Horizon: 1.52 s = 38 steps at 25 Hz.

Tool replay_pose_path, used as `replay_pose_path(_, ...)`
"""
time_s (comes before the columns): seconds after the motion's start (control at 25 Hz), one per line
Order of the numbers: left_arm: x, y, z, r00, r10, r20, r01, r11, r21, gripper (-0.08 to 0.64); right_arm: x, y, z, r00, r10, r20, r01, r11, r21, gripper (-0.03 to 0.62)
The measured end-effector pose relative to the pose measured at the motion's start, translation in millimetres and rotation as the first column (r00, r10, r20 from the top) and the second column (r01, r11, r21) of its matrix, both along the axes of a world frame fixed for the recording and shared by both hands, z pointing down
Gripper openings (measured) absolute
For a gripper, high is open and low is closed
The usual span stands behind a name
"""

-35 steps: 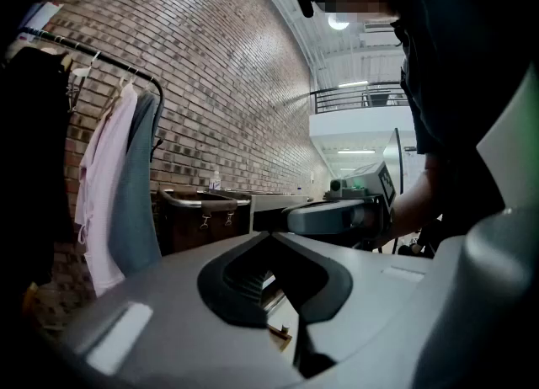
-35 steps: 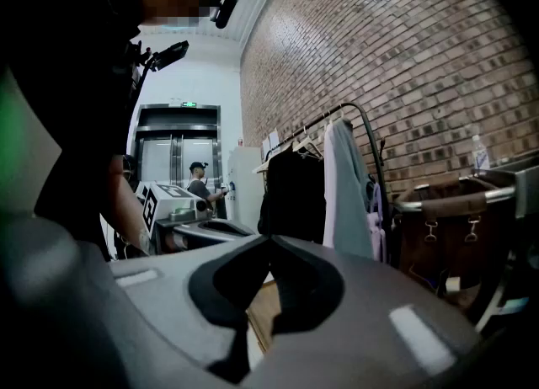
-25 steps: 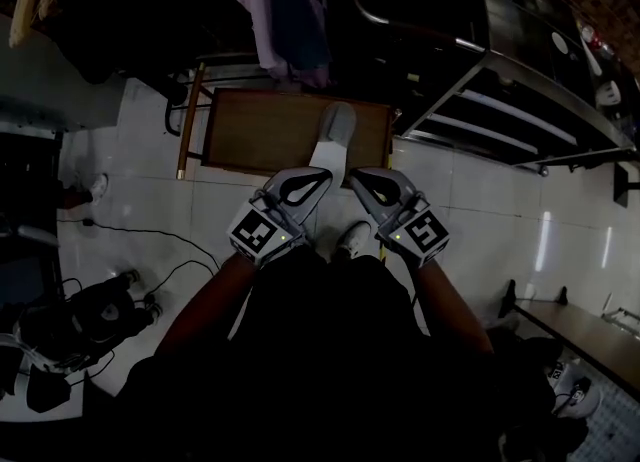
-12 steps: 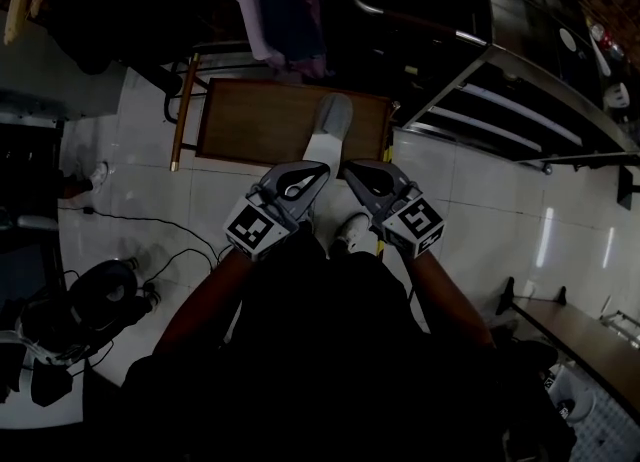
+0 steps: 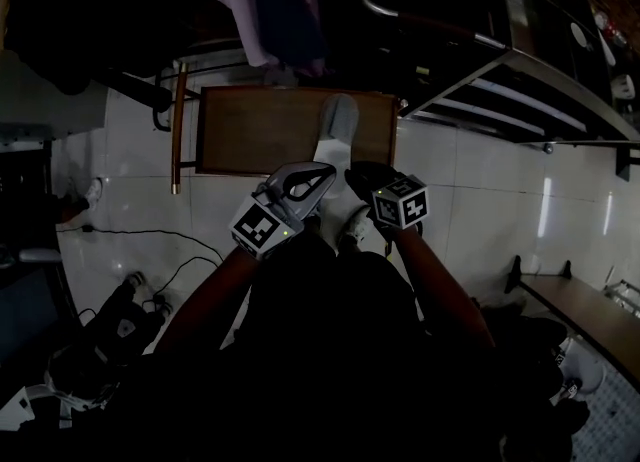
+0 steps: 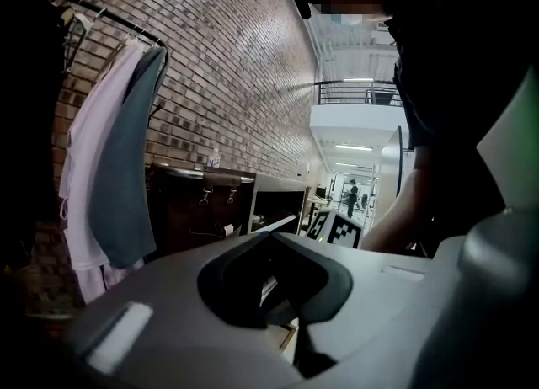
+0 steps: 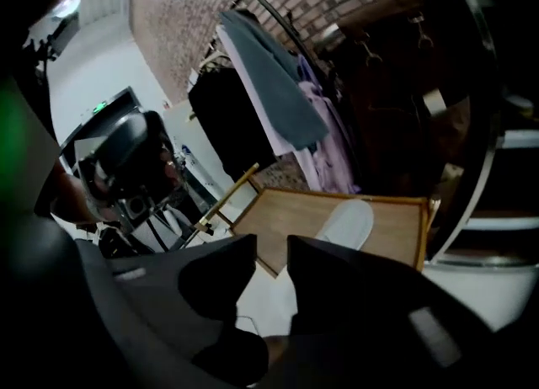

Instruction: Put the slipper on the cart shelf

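Two hand-held grippers hang side by side over the white tiled floor (image 5: pixel 480 200), just in front of a low cart. The pale grey fabric slipper (image 5: pixel 338 120) lies flat on the cart's brown wooden shelf (image 5: pixel 260 130), toward its right end. No gripper touches it.

The left gripper (image 5: pixel 322 175) has its jaws closed tip to tip, with only a dark loop-shaped hollow behind the tips and nothing held. Its own view (image 6: pixel 271 240) looks past them at a brick wall (image 6: pixel 210 59).

The right gripper (image 5: pixel 355 176) sits just beside the left one. Its jaws are opening, and the right gripper view (image 7: pixel 271 248) shows a clear gap between them with nothing in it. Beyond that gap the slipper (image 7: pixel 345 223) rests on the shelf (image 7: pixel 286 210), close to its raised right rim.

Grey and lilac garments (image 7: pixel 286 101) hang on a rail behind the cart. A white shoe (image 5: pixel 352 230) of the person shows on the floor between the two grippers.
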State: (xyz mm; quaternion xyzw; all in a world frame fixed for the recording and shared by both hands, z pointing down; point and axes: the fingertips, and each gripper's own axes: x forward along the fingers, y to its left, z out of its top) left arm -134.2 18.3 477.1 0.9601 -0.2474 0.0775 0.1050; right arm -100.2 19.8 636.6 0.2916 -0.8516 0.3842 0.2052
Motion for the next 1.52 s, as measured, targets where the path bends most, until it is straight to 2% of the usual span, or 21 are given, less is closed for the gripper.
replay_pose_path(0.2,-5,-13,18,0.999,0.052,-0.007,-0.052,0.998,-0.023,0.002,-4,3,81,0.998,0.040,-0.049,-0.050,0.971,-0.235,0.203)
replay_pose_path(0.36,-6,-24,29,0.997,0.081,-0.016,-0.081,0.995,-0.058,0.002,-6,3,124,0.995,0.097,-0.032,-0.102,0.923,-0.371,0.255)
replay_pose_path(0.52,-6,-31,41,0.994,0.105,-0.020,-0.106,0.991,-0.077,0.002,-2,0,157,0.988,0.155,-0.027,-0.150,0.873,-0.464,0.285)
replay_pose_path(0.68,-1,-38,53,0.989,0.148,-0.011,-0.148,0.985,-0.084,0.002,-2,0,181,0.985,0.171,-0.032,-0.162,0.838,-0.520,0.288)
replay_pose_path(0.84,2,-46,55,0.988,0.151,-0.020,-0.153,0.985,-0.076,0.002,-5,4,201,0.982,0.184,-0.030,-0.168,0.803,-0.572,0.290)
replay_pose_path(0.96,-2,-47,60,0.989,0.146,-0.020,-0.147,0.985,-0.085,0.002,-6,3,203,0.976,0.218,0.022,-0.161,0.782,-0.602,0.290)
replay_pose_path(1.12,-10,-47,67,0.991,0.132,-0.017,-0.133,0.985,-0.107,0.002,-15,9,195,0.962,0.237,0.139,-0.089,0.749,-0.656,0.288)
replay_pose_path(1.28,-15,-47,72,0.993,0.121,-0.011,-0.122,0.985,-0.122,0.002,-32,8,191,0.950,0.230,0.213,-0.029,0.742,-0.669,0.288)
replay_pose_path(1.52,-22,-49,75,0.994,0.111,-0.009,-0.112,0.986,-0.120,0.002,-50,1,198,0.964,0.192,0.181,-0.021,0.740,-0.672,0.288)
